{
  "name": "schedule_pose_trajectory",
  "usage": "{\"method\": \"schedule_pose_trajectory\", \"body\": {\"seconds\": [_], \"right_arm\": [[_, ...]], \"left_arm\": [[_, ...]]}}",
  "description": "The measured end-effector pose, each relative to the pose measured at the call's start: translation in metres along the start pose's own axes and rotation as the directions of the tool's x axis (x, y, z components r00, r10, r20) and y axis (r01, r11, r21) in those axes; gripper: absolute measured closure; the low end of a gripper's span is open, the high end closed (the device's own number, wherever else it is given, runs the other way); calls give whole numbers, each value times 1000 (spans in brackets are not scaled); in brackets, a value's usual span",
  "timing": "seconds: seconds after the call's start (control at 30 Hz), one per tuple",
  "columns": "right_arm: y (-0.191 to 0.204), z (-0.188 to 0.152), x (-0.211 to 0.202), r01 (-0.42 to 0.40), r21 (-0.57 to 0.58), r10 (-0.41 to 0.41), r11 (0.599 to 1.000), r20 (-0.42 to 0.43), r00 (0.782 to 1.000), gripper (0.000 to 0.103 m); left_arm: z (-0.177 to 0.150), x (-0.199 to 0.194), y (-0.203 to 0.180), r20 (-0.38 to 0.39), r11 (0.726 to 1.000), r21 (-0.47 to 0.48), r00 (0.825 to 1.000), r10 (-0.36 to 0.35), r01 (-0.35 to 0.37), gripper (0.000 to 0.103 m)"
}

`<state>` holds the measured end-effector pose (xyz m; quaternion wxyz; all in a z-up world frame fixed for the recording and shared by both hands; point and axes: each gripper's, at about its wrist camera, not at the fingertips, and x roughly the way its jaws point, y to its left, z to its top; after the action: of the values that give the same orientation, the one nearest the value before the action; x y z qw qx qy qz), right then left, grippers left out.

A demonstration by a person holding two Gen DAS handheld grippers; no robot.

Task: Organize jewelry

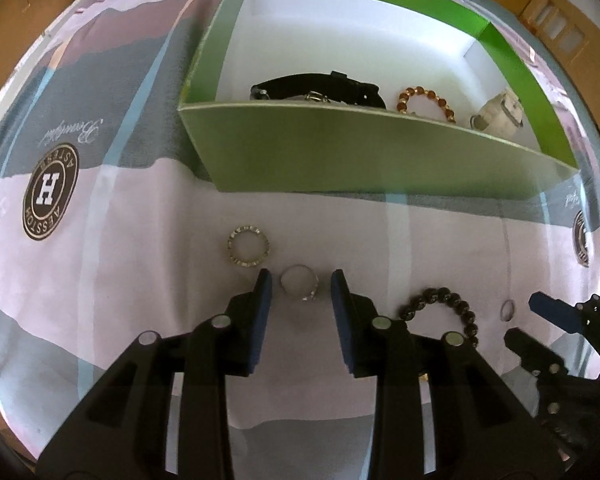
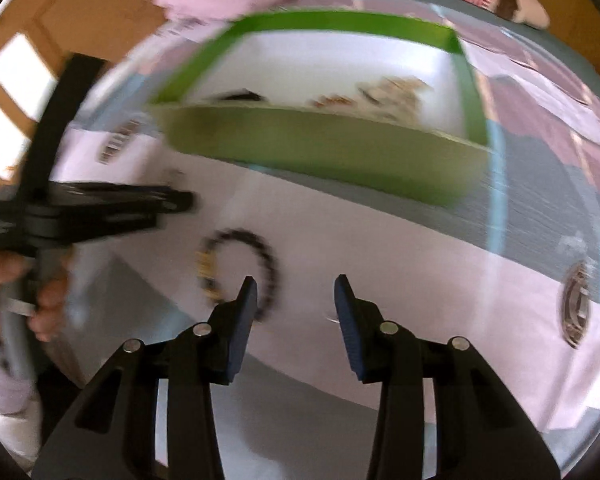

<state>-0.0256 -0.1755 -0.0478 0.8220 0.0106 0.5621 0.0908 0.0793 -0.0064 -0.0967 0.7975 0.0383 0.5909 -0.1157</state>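
two grippers hang over the bedspread (image 1: 140,280) short of the green box (image 1: 360,152): the left gripper (image 1: 301,285) stands part open with the silver ring (image 1: 300,286) lying flat between its tips, untouched, so it is the nearer. the right gripper (image 2: 296,292) is part open and empty, the dark bead bracelet (image 2: 260,264) just off its left finger. only the left view shows the ring, and the small band (image 1: 508,310) too; the right view is blurred.
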Motion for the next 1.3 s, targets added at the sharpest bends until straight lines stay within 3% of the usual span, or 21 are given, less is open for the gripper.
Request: {"method": "schedule_pose_trajectory", "body": {"seconds": [0.13, 0.37, 0.43, 0.47, 0.5, 0.67, 1.0, 1.3], "right_arm": [[5, -9, 21, 71, -53, -75, 996, -66, 995, 62], [11, -5, 27, 103, -61, -104, 993, -18, 994, 69], [13, -3, 27, 108, -65, -109, 992, -9, 994, 79], [15, -3, 26, 105, -74, -106, 992, -5, 994, 83], [16, -2, 25, 110, -79, -110, 991, -3, 994, 85], [16, 3, 20, 72, -55, -71, 996, 32, 997, 85], [15, 8, 8, 59, -28, -56, 998, 95, 994, 85], [15, 5, 8, 60, -32, -57, 998, 97, 994, 85]], "left_arm": [[0, 2, -6, 14, 999, 21, 999, 35, -36, 72], [-1, 1, -8, 32, 998, 26, 998, 53, -54, 70], [-2, -2, -9, 41, 998, 23, 997, 58, -59, 74], [-3, -3, -9, 46, 998, 21, 997, 62, -63, 84], [-5, -7, -9, 53, 997, 25, 996, 66, -67, 84], [-5, -24, -4, 84, 999, 7, 996, 31, -32, 84], [-4, -40, -13, 163, 999, 23, 986, 36, -40, 84], [-1, -41, -13, 171, 999, 22, 985, 31, -35, 84]]}}
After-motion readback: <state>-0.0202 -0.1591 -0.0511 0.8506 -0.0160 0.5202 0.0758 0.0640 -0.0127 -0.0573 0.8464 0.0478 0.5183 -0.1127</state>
